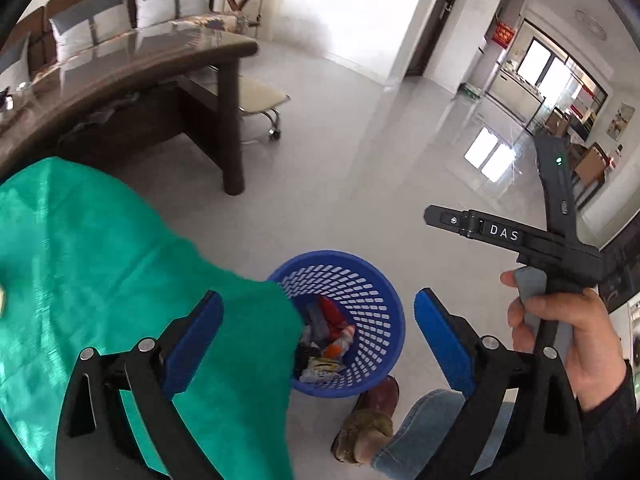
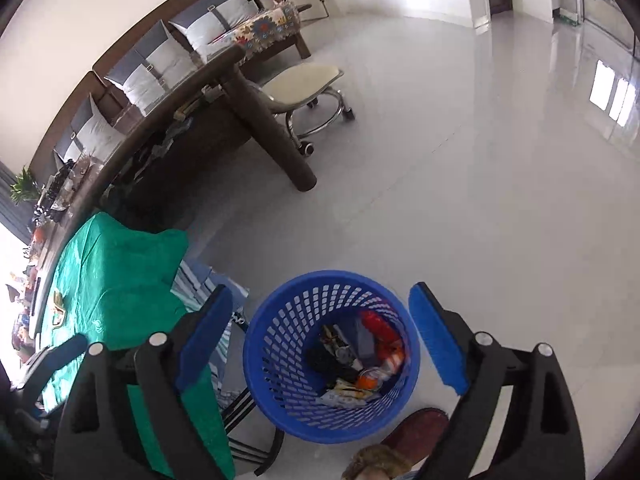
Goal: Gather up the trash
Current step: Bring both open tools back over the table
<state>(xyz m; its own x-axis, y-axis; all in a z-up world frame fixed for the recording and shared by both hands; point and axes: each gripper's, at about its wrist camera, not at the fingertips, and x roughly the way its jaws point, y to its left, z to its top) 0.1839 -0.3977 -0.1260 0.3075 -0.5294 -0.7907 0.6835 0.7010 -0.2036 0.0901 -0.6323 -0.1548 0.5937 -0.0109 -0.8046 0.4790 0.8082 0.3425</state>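
Your left gripper (image 1: 318,318) hangs with its blue pads spread apart and empty, over the green cloth (image 1: 100,272) draping the counter's edge. Just right of the cloth, the blue basket (image 2: 280,412) stands on the floor, wrappers (image 2: 360,356) piled inside. Your right gripper (image 2: 320,332) is spread wide above it, holding nothing.

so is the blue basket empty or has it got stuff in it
Partly full: the upright blue basket holds a pile of wrappers at its bottom, red, orange and dark pieces, well below the rim.
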